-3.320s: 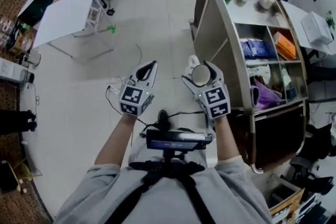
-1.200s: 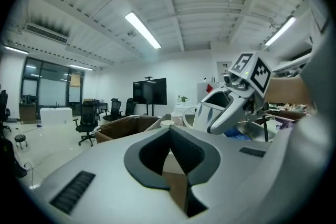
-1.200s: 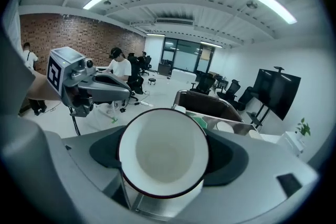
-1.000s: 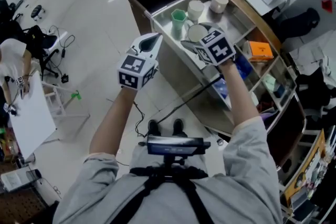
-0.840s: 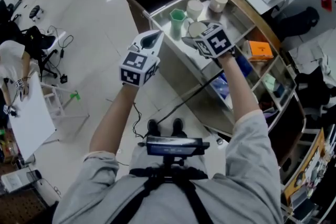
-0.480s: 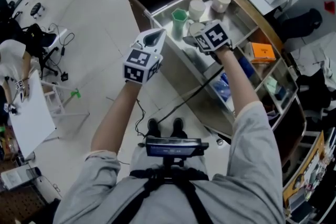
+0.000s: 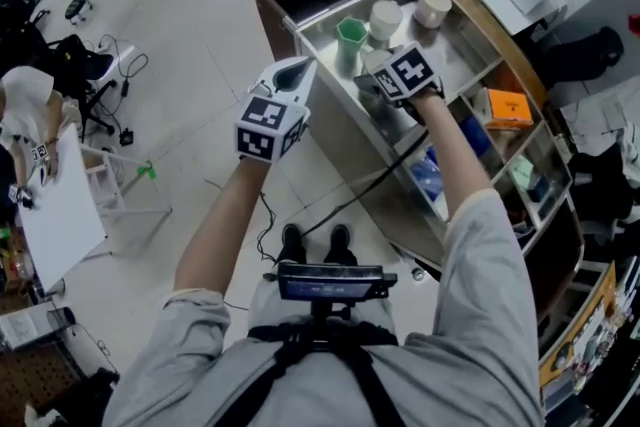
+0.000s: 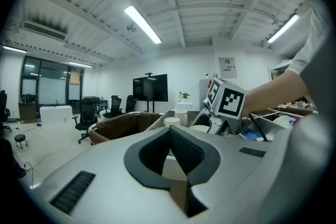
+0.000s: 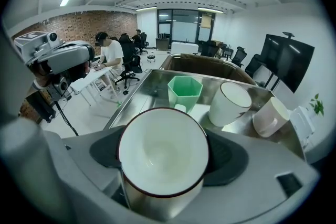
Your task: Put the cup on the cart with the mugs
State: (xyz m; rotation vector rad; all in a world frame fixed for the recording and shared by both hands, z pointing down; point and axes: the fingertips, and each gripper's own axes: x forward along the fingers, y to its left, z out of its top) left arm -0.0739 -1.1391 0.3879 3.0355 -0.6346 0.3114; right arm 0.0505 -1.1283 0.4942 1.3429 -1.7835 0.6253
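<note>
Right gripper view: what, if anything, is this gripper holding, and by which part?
The right gripper holds the white, dark-rimmed cup, with its jaws on opposite sides of the cup's body, just under the rim.

The cup (image 9: 163,157) sits between the jaws of the right gripper (image 7: 378,73), over the cart tray (image 7: 462,55). Three mugs (image 9: 229,104) stand on the tray beyond it.
</note>
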